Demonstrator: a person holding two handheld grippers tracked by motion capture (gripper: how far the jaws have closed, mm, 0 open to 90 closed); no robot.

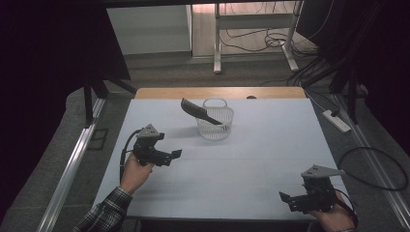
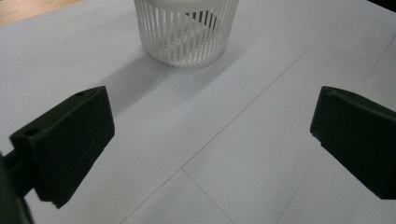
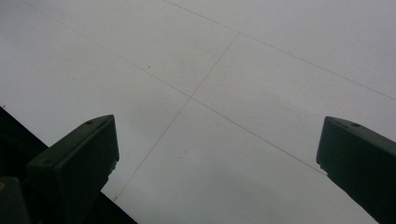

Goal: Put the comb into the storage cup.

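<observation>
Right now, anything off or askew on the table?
Only the comb: it sits tilted in the basket, one end inside and the other poking up and out over the rim to the left. The basket stands upright. Both grippers, left and right, are open, apart from it. No spill or damage is visible.

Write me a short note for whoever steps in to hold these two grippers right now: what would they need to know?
Left gripper: open, holding nothing, aimed at the white basket.
Right gripper: open, holding nothing, near the table's front right corner.
Black comb: one end rests inside the basket, the other sticks out over its rim, up and to the left.
Done: comb appears to be placed in the basket.
Left: apparently nothing; neither gripper touches anything.
</observation>
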